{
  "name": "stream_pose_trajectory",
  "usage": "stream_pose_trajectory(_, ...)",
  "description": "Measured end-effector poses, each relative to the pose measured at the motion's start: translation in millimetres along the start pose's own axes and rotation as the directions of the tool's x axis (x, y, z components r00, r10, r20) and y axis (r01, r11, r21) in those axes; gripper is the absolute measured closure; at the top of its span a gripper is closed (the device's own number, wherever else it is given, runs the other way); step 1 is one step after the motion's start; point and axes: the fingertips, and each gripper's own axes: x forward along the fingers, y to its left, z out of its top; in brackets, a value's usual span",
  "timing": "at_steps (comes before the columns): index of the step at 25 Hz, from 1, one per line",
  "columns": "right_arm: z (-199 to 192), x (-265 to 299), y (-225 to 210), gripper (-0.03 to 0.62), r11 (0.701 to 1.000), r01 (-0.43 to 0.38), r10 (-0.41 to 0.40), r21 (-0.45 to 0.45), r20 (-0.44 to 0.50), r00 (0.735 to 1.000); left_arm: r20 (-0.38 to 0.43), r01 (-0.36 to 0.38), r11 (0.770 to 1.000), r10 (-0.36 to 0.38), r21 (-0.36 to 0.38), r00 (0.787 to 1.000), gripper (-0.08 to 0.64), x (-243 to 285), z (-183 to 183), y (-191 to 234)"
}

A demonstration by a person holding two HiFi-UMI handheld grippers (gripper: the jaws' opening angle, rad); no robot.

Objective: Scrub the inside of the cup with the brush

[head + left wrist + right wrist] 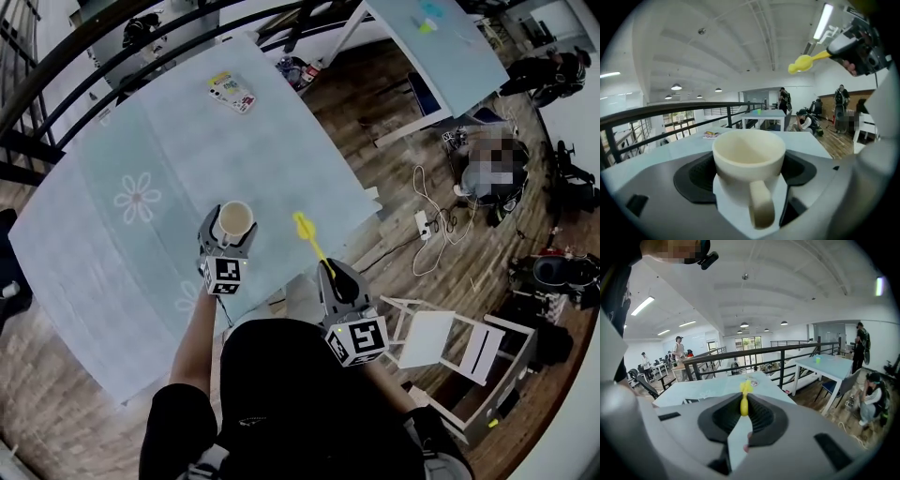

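1. Head view puts the cup (235, 218) over the table (141, 141), close to its near edge. The left gripper (228, 236) clasps it, 1 jaw on each side of the wall.
2. Seen in the left gripper view, the cup stands upright with its mouth up. Its loop handle points back at the camera, between the 2 jaws. Whether its base rests on the table I cannot tell.
3. The cup is plain cream and smooth, with a thick rounded rim, and its inside is the same cream.
4. The right gripper (330, 270) is clenched on the brush (309, 236), with the jaws pinching the end of the handle.
5. The brush's long axis runs from those jaws away from the person and slightly left, toward the table's near right edge. Its head is the far end.
6. The brush is yellow all over, with a thin handle and a small tufted head. It is in the air, to the right of the cup and apart from it.
7. Each gripper's cube carries black-and-white square markers, which are patterns and not words.
8. A small colourful packet (232, 92) lies near the table's far edge. Its print is too small to read.
9. The table's cover is pale blue with a white flower print (138, 198) left of the cup.
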Motion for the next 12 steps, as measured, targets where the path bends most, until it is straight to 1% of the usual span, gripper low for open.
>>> stream_pose_trajectory(2,-1,-2,-6,0.554,1.000,0.000,0.000,-0.006,-0.006,1.000,-0.004,0.042,0.997,-0.042,0.063,0.999,0.156,0,16,-16)
stream_pose_trajectory(6,-2,-13,-24,0.554,1.000,-0.002,0.002,-0.005,-0.026,1.000,0.050,0.129,0.986,-0.135,0.107,0.990,0.156,1,56,-57)
stream_pose_trajectory(9,-6,-27,-39,0.554,1.000,-0.021,0.022,0.008,-0.059,0.998,0.061,0.196,0.964,-0.210,0.180,0.976,0.156,0,80,-93)
stream_pose_trajectory(12,-12,-41,-59,0.554,0.999,-0.041,0.040,-0.007,-0.097,0.994,0.065,0.254,0.944,-0.273,0.212,0.960,0.156,0,99,-125)
